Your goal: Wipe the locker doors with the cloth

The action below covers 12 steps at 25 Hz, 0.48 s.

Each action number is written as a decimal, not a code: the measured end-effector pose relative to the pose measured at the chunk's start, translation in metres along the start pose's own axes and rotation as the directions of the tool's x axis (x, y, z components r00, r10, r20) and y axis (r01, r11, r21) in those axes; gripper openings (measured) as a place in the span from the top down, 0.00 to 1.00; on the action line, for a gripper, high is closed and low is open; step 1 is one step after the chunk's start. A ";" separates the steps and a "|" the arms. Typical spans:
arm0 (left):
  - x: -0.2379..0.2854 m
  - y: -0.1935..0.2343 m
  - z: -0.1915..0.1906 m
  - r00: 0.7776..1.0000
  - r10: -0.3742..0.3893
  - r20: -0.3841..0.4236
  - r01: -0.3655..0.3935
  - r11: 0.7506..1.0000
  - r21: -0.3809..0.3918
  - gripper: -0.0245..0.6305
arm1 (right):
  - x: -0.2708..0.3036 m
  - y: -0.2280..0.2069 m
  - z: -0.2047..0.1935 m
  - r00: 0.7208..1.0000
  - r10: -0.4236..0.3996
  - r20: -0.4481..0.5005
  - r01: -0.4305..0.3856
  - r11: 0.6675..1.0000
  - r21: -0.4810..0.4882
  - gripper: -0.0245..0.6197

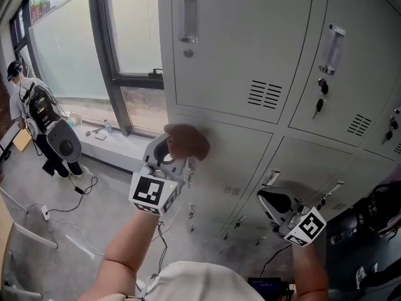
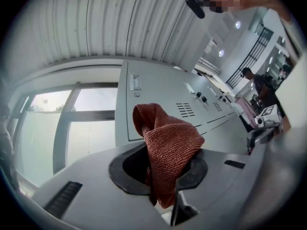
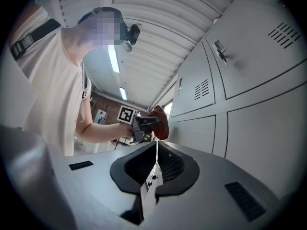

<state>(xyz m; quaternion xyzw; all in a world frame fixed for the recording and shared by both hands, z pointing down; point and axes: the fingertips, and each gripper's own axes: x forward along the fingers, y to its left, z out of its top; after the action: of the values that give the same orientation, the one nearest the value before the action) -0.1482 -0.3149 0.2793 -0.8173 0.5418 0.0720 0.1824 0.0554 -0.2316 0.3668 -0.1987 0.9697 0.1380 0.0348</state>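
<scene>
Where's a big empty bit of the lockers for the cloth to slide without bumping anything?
The widest bare patch is on the upper left door, right of its handle and above its vent. The lower door is bare too, right of the cloth. It gets crowded by the keys and by the lower handles near the right gripper.

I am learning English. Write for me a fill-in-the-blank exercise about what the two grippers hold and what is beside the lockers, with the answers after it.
1. The left gripper is shut on a reddish-brown ____.
2. Between the shut jaws of the right gripper there is ____.
3. In the head view, to the left of the grey lockers, daylight comes in through a ____.

Missing words: cloth; nothing; window.
</scene>
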 end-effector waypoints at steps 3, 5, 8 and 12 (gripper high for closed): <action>0.009 0.044 0.021 0.991 0.123 0.044 -0.127 0.988 0.089 0.85 | 0.009 0.003 0.006 1.000 0.004 0.007 -0.004 1.000 0.011 0.93; 0.010 0.078 0.029 0.968 0.240 0.066 -0.247 0.962 0.115 0.85 | 0.014 0.009 0.005 1.000 0.011 -0.011 -0.011 1.000 -0.005 0.93; 0.018 0.115 0.034 0.925 0.370 0.091 -0.379 0.917 0.126 0.85 | 0.019 0.013 0.003 1.000 0.006 -0.027 -0.006 1.000 -0.006 0.93; 0.039 0.100 0.034 0.901 0.413 0.130 -0.431 0.886 0.171 0.86 | 0.019 0.012 0.002 0.999 -0.025 -0.048 0.025 1.000 0.004 0.93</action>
<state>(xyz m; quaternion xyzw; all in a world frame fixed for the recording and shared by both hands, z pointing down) -0.2211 -0.3703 0.2133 -0.6537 0.7023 0.0928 0.2660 0.0332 -0.2277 0.3652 -0.2138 0.9680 0.1308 0.0136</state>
